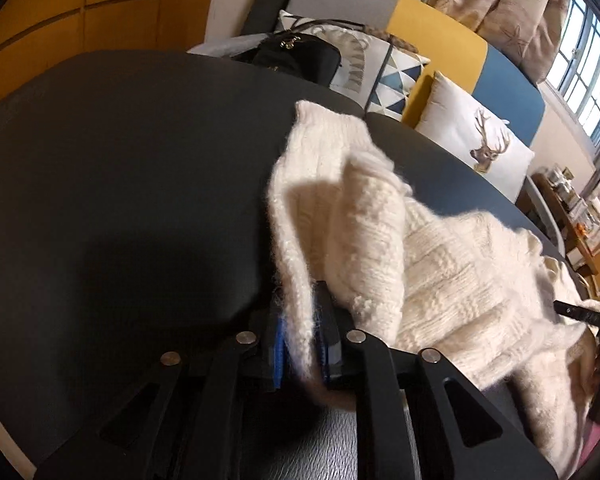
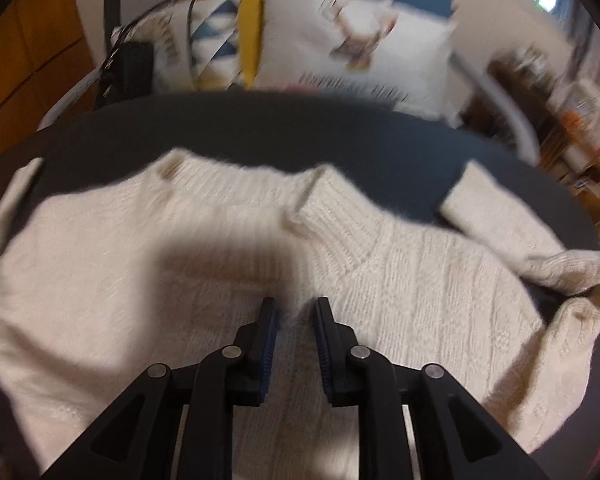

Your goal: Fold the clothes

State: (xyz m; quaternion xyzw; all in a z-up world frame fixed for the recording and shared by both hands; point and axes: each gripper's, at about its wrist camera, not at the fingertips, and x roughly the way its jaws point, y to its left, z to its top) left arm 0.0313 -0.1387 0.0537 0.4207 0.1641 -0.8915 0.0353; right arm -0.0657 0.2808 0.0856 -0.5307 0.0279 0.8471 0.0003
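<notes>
A cream knitted sweater (image 1: 440, 272) lies on a dark round table (image 1: 120, 160). My left gripper (image 1: 300, 304) is shut on the edge of one sleeve (image 1: 324, 184), which bunches up ahead of the jaws; fluffy knit fills the gap between the blue pads. In the right wrist view the sweater (image 2: 420, 280) is spread flat, its collar at the far side. One ribbed cuff (image 2: 332, 216) is folded onto the body and the other sleeve (image 2: 492, 208) stretches out to the right. My right gripper (image 2: 294, 304) hovers over the body, jaws slightly apart, with nothing pinched between them.
Behind the table (image 2: 300, 132) stands a sofa with a deer cushion (image 1: 480, 140) and a triangle-patterned cushion (image 1: 396, 76). A black bag (image 1: 296, 56) rests at the table's far edge. A cluttered shelf (image 1: 572, 208) is at the right, and a window (image 1: 584, 68) above it.
</notes>
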